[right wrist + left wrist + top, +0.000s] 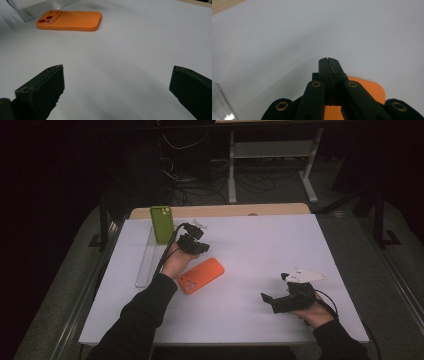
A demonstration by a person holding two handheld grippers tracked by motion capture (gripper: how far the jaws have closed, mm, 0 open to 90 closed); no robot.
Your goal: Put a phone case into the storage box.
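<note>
The left gripper (329,59) had its two black jaws pressed fully together with nothing between them, hovering low over the white table (260,245) just above the far end of an orange phone case (367,87). The right gripper (117,92) rested at the near right of the table with its jaws spread wide and empty, well apart from the case. In the high view the left gripper (200,246) sat just behind the orange phone case (201,275), which lay flat on the table left of centre, camera cutouts toward the person. In the right gripper view the orange phone case (71,20) looked like a thin moulded shell with rounded corners and a low raised edge. It would likely be very light and somewhat flexible, with a smooth skin that could slide on the table if pushed from the side. Lying flat, it offered little to pinch; the long edges or a corner lip seemed the best places to grip, perhaps after tipping one edge up. A clear ridged plastic stand (148,260) lay just left of the case, and a green phone case (162,224) stood upright in its far end. The stand was the only close obstacle on the left side, while the table to the right lay open.
</note>
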